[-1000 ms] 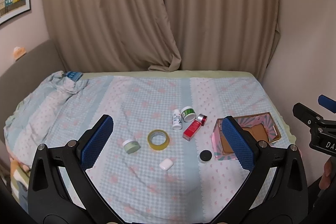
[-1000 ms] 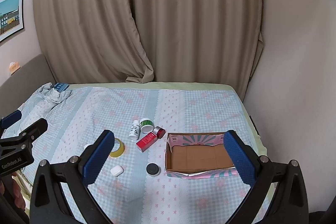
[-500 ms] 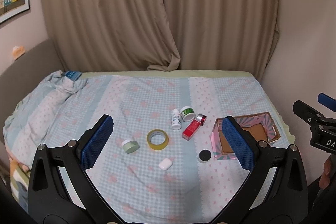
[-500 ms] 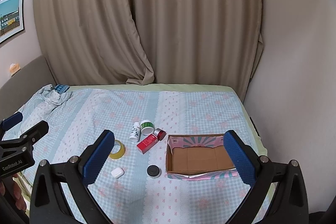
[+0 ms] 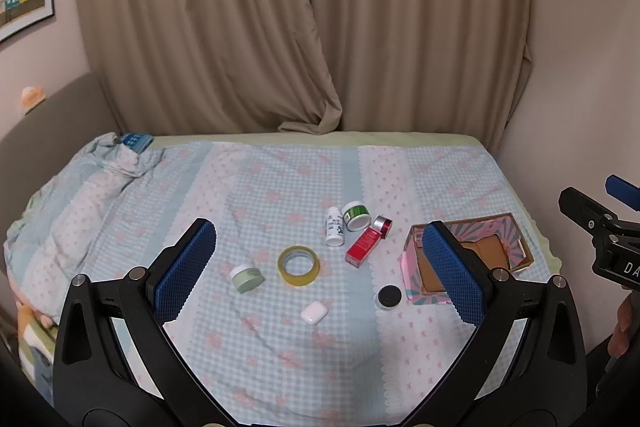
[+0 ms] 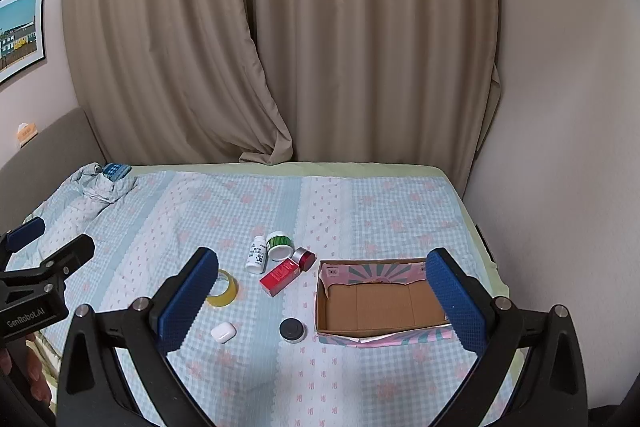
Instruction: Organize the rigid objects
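Bedspread [image 5: 248, 187] fills the frame's middle. Left of centre a pale green jar [image 5: 247, 277] and tape roll [image 5: 299, 265] are seen; at centre, a white bottle [image 5: 334, 226] and red box [image 5: 363, 246]; at right, an open carton [image 6: 380, 307]. Both the left gripper [image 5: 318, 269] and right gripper [image 6: 320, 303] are held spread wide, empty, above the bed.

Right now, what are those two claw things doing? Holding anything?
Left gripper: open, holding nothing, above the bed.
Right gripper: open, holding nothing, above the bed.
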